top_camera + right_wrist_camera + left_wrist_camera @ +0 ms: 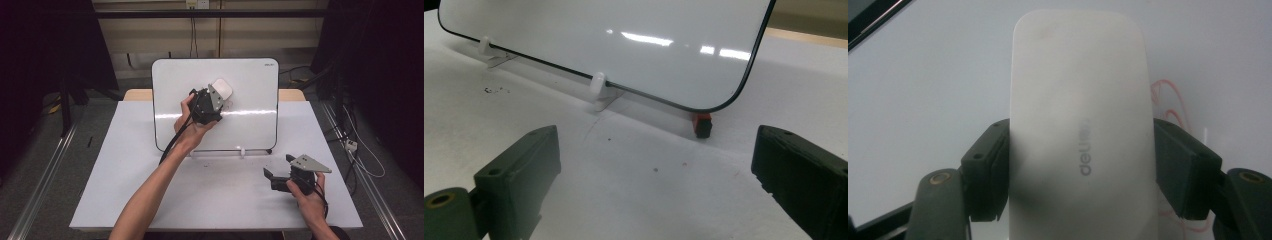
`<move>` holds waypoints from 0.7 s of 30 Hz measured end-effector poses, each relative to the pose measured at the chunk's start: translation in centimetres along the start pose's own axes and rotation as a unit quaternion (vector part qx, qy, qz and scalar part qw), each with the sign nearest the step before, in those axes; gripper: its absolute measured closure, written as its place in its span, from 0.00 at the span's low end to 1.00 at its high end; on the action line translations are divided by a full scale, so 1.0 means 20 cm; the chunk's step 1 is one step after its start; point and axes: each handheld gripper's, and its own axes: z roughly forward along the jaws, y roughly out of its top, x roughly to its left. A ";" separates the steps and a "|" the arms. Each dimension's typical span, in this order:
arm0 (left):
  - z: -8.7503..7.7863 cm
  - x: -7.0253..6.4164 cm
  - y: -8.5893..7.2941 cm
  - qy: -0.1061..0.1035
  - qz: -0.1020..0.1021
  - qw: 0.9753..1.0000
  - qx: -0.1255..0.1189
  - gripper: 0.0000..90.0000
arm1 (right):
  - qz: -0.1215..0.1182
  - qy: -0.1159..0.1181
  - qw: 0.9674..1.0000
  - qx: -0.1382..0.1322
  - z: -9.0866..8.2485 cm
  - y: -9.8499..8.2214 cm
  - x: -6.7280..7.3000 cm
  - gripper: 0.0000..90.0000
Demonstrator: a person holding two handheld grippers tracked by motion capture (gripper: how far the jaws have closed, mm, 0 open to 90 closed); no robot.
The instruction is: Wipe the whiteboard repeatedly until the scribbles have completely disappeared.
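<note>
A whiteboard (250, 85) leans upright on white clips at the back of the table. My left gripper (215, 97) presses a white eraser (222, 89) against the board's middle. In the left gripper view the jaws clamp both long sides of the eraser (1080, 125), and faint red marker marks (1168, 107) show on the board to its right. My right gripper (277, 170) rests low over the table's front right, its jaws open with nothing between them. The right gripper view looks at the board's lower edge (624, 85).
White clips (599, 85) hold the board's bottom edge. A small red and black thing (702, 125) lies under the board's lower corner. The white table (125, 165) stretches bare at the front left. Dark specks dot the surface near the clips.
</note>
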 end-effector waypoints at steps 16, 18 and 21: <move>0.02 0.17 0.10 0.011 -0.026 1.000 0.011 0.34 | -0.002 0.000 1.000 -0.002 -0.01 0.00 0.00 0.06; 0.02 0.20 0.12 0.013 -0.025 0.999 0.016 0.34 | -0.002 0.001 1.000 -0.002 -0.01 0.00 0.00 0.06; 0.02 0.18 0.11 0.021 -0.019 0.999 0.015 0.34 | -0.001 0.001 1.000 -0.001 -0.01 0.00 0.00 0.06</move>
